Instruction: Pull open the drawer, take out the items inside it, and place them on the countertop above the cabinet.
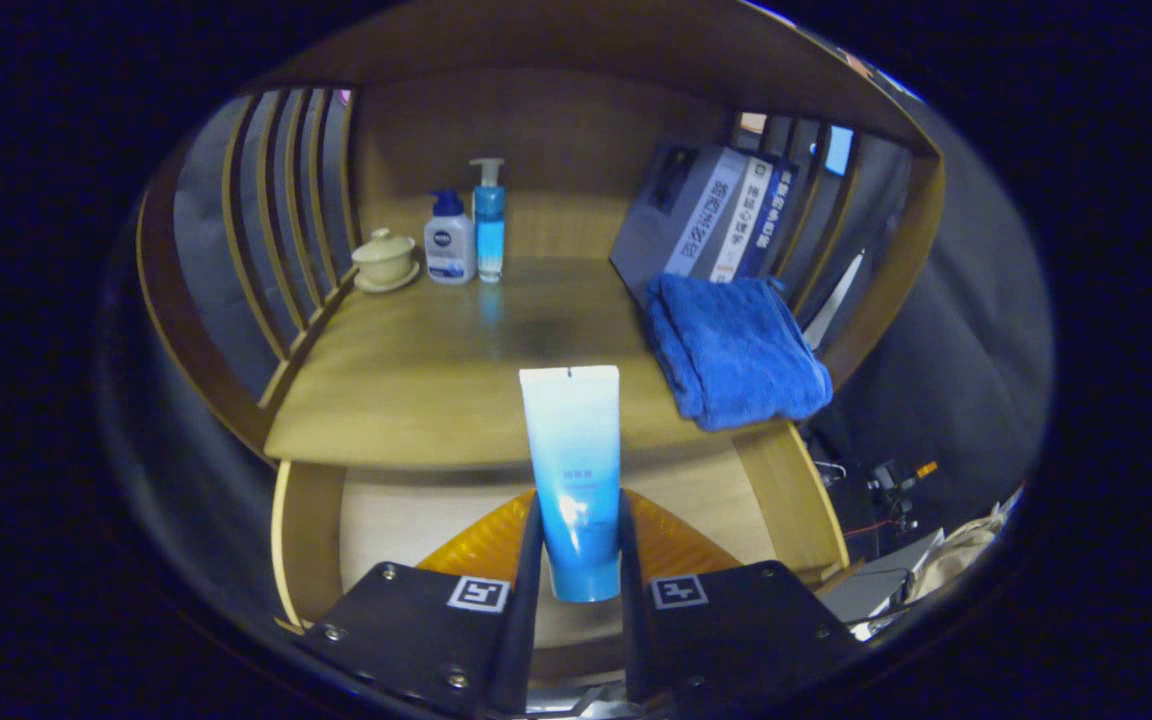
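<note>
- The worktop (416, 370) is lying straight ahead of and beyond the hand-held gripper (576, 560), its front edge crossing just behind the item being carried; the wooden cabinet is closing it in with slatted sides and a solid back.
- The open drawer (306, 540) is sitting below that front edge, its pale floor showing on both sides of the fingers, so the carried item is hanging over the drawer and has not yet reached the surface above.
- A folded blue towel (736, 350) is taking up the right front corner of the worktop, with leaning books (716, 210) behind it.
- Far back on the left, a lidded cup (384, 258), a white bottle (449, 240) and a blue pump bottle (488, 220) are standing close together, well apart from the gripper.
- The broad bare middle and left front of the worktop is offering the open room; the likely move is forward and up over the edge, keeping left of the towel.
- The tube (573, 450) is standing upright between the fingers, its long axis vertical, cap end down and flat crimped end up; both fingers are pressing its lower sides, narrowed onto it.
</note>
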The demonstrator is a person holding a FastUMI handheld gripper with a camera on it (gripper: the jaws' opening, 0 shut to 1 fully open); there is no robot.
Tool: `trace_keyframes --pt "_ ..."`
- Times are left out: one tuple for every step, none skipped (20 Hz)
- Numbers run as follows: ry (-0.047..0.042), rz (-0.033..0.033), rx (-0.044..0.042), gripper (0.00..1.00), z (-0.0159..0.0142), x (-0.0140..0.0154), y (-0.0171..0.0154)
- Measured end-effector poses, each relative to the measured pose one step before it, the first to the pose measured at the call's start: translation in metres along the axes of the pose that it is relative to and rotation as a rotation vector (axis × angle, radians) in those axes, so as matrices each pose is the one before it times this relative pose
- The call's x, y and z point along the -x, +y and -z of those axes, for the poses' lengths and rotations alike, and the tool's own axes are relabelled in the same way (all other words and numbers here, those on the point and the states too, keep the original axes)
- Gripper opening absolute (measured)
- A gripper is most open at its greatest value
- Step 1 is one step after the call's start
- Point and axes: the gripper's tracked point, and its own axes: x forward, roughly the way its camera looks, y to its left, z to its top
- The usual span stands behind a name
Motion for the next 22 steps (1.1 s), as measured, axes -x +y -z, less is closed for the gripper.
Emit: trace_keyframes --pt "-0.01360 -0.01754 -0.01504 0.37 -0.01102 -0.01099 0.00355" --pt "-0.01097 -0.00704 -0.02125 0.37 -0.01243 -0.01204 0.00115" --pt "-0.00985 -0.01316 -0.01496 0.37 -0.00766 -0.01271 0.00079" --pt "0.00114 -0.02265 -0.00499 0.37 -0.00599 -0.01096 0.00350" --pt "0.00420 -0.01388 0.00187 0.37 -0.00265 -0.00818 0.00323" --pt "0.00724 -0.01264 0.00800 0.37 -0.00180 -0.01039 0.00238" --pt "0.00917 -0.01769 0.00927 0.37 -0.00125 -0.01179 0.00237" --pt "0.00933 -0.01228 -0.00104 0.37 -0.00042 -0.00939 0.00295" --pt "0.01024 -0.00976 -0.00214 0.37 0.00059 -0.00744 0.00312" --pt "0.01088 -0.00875 0.00254 0.37 0.00131 -0.00693 0.00270" --pt "0.01228 -0.00073 0.00461 0.37 0.00273 -0.00478 0.00015" --pt "0.01072 0.00573 0.00915 0.37 0.00277 -0.00353 -0.00043" --pt "0.00786 0.00079 0.01070 0.37 0.00307 -0.00210 0.00157" --pt "0.00174 -0.00987 0.01062 0.38 0.00107 -0.00099 0.00291" --pt "-0.01260 -0.00368 0.00091 0.44 -0.00064 -0.00093 0.00115" --pt "-0.01454 0.00242 -0.00520 0.45 -0.00230 0.00387 0.00181" --pt "-0.01879 -0.01209 -0.00972 0.48 -0.00316 0.00587 0.00487" --pt "-0.02459 -0.00635 -0.00780 0.51 -0.00443 0.00815 0.00272" --pt "-0.02861 0.00116 -0.00475 0.52 -0.00374 0.00932 0.00114" --pt "-0.03312 0.00248 -0.00135 0.52 -0.00413 0.01279 0.00057" --pt "-0.03329 0.00696 -0.00047 0.52 -0.00143 0.01491 -0.00076" --pt "-0.03890 0.00848 -0.00195 0.52 -0.00268 0.01692 -0.00104"
